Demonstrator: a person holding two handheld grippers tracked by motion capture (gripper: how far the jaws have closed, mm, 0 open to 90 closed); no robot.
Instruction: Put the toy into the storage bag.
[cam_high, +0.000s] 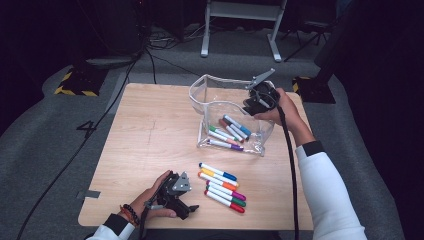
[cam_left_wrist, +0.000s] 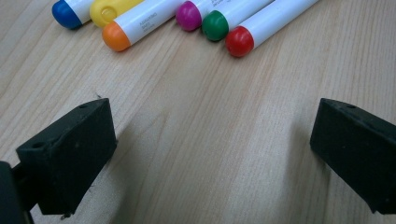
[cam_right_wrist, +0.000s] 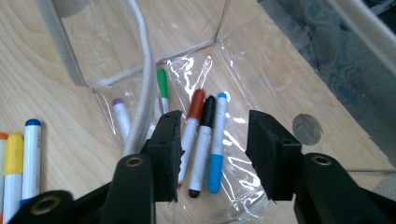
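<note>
High view. Pale wooden table (cam_high: 150, 130), square, grain running lengthwise. Clear plastic pouch (cam_high: 220, 107) with a white fabric rim, standing open at 1 o'clock from the table's centre; several capped markers (cam_high: 231, 131) lying loose on its floor. Right gripper (cam_high: 254, 106), black, topped by a grey three-cornered plate, poised at the pouch's mouth in a white-sleeved hand. Row of six markers (cam_high: 222, 186) on bare wood at 5 o'clock from centre, white barrels with coloured caps. Left gripper (cam_high: 186, 207) resting low at 7 o'clock, just beside that row.

Left gripper view. Two matte black blocky jaws set wide apart, bare wood grain between them, nothing gripped. At 12 o'clock, rounded glossy caps in blue (cam_left_wrist: 65, 13), yellow (cam_left_wrist: 106, 11), orange (cam_left_wrist: 116, 37), magenta (cam_left_wrist: 188, 16), green (cam_left_wrist: 215, 25) and red (cam_left_wrist: 240, 41).

Right gripper view. Jaws parted, nothing pressed between the pads. Beyond them, through crinkled glossy film, a red-capped marker (cam_right_wrist: 192, 119), a black marker (cam_right_wrist: 203, 140) and a blue marker (cam_right_wrist: 216, 149) side by side; green marker (cam_right_wrist: 162, 86) and purple marker (cam_right_wrist: 120, 115) at 11 o'clock. White rim band (cam_right_wrist: 144, 93) curving down past the left-hand jaw.
</note>
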